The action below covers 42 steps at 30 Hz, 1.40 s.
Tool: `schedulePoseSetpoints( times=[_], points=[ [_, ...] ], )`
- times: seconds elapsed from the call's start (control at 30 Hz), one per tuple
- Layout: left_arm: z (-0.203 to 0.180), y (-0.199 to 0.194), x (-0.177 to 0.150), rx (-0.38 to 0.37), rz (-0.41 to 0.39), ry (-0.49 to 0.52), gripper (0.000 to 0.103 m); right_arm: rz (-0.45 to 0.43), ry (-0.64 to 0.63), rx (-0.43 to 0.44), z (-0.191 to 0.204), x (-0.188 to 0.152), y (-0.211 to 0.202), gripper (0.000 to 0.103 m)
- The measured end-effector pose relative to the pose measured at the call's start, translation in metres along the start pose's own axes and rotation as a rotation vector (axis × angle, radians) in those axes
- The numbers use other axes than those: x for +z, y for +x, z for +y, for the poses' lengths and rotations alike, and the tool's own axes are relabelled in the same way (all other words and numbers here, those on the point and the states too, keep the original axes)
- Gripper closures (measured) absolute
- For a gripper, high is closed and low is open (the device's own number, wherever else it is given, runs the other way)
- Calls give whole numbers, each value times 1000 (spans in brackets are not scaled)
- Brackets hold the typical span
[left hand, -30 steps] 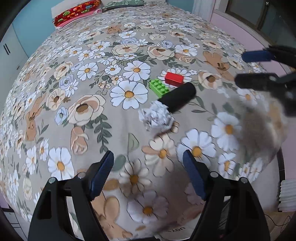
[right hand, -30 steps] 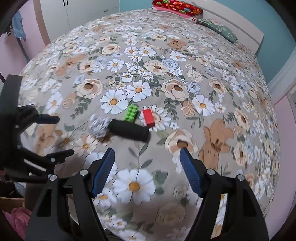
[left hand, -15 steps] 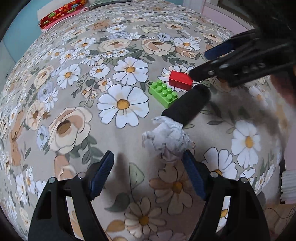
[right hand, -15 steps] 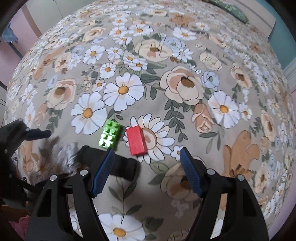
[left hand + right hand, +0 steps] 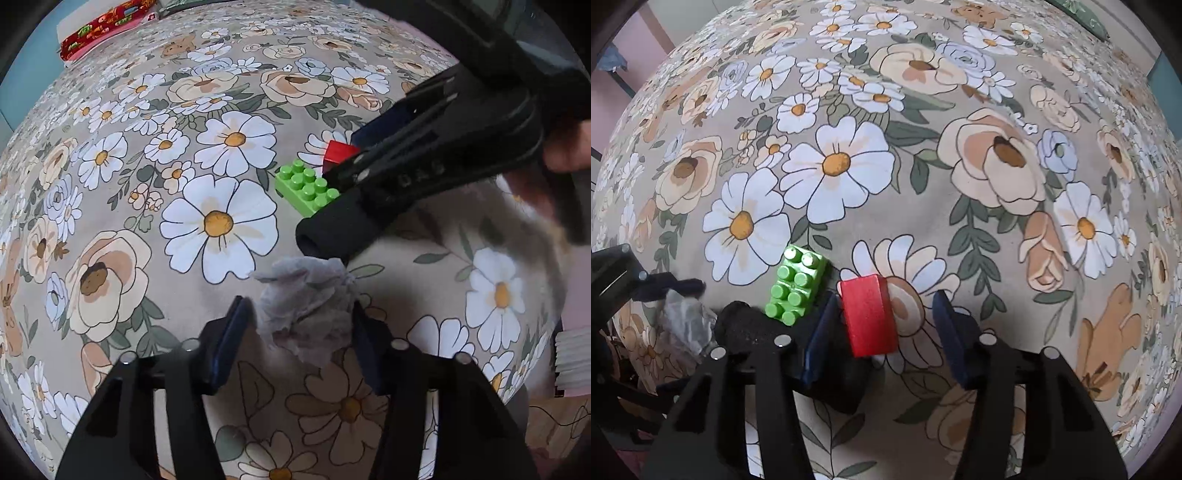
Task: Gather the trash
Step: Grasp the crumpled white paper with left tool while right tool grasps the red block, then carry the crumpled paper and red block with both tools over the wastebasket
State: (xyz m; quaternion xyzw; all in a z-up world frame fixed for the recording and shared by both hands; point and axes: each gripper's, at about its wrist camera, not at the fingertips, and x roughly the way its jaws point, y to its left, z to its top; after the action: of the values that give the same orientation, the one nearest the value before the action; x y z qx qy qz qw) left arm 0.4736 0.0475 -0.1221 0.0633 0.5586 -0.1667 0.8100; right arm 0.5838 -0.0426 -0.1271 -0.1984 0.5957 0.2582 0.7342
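Observation:
A crumpled ball of white paper (image 5: 308, 302) lies on the flowered bed cover between the open fingers of my left gripper (image 5: 301, 332); it also shows in the right wrist view (image 5: 685, 319). A black foam cylinder (image 5: 332, 229) lies just beyond it, with a green brick (image 5: 306, 186) and a red brick (image 5: 340, 151) behind. My right gripper (image 5: 882, 326) is open and straddles the red brick (image 5: 870, 314), its left finger between that and the green brick (image 5: 796, 284). The black cylinder (image 5: 746, 328) lies partly under it.
The bed cover (image 5: 923, 166) stretches far behind the objects. A red patterned pillow (image 5: 99, 29) lies at the far end. The bed's edge drops off at the right in the left wrist view, with a white stack (image 5: 574, 362) below.
Both grippers have come down and forward to the bed. The left now brackets the paper ball; the right now brackets the red brick.

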Motion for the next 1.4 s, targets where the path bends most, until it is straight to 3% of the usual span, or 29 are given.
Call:
schedulePoseSetpoints(
  times=[0.07, 0.17, 0.23, 0.47, 0.67, 1.0, 1.4],
  points=[
    [0, 1, 1, -14, 3, 0, 62, -7, 4, 12, -1, 1, 1, 59],
    [0, 4, 2, -16, 5, -10, 66, -15, 9, 9, -2, 1, 5, 69],
    [1, 4, 3, -16, 6, -25, 67, -23, 11, 24, 0, 0, 5, 82],
    [2, -6, -2, 15, 6, -39, 69, -68, 61, 15, 5, -12, -11, 82],
    [3, -33, -3, 49, -3, -76, 69, -119, 71, -6, 9, -24, -52, 82],
    [-23, -121, -4, 125, -110, -78, 69, -243, 50, -85, 31, -69, -165, 82],
    [-81, -248, -30, 227, -301, -45, 69, -399, 0, -160, 91, -142, -300, 82]
  ],
)
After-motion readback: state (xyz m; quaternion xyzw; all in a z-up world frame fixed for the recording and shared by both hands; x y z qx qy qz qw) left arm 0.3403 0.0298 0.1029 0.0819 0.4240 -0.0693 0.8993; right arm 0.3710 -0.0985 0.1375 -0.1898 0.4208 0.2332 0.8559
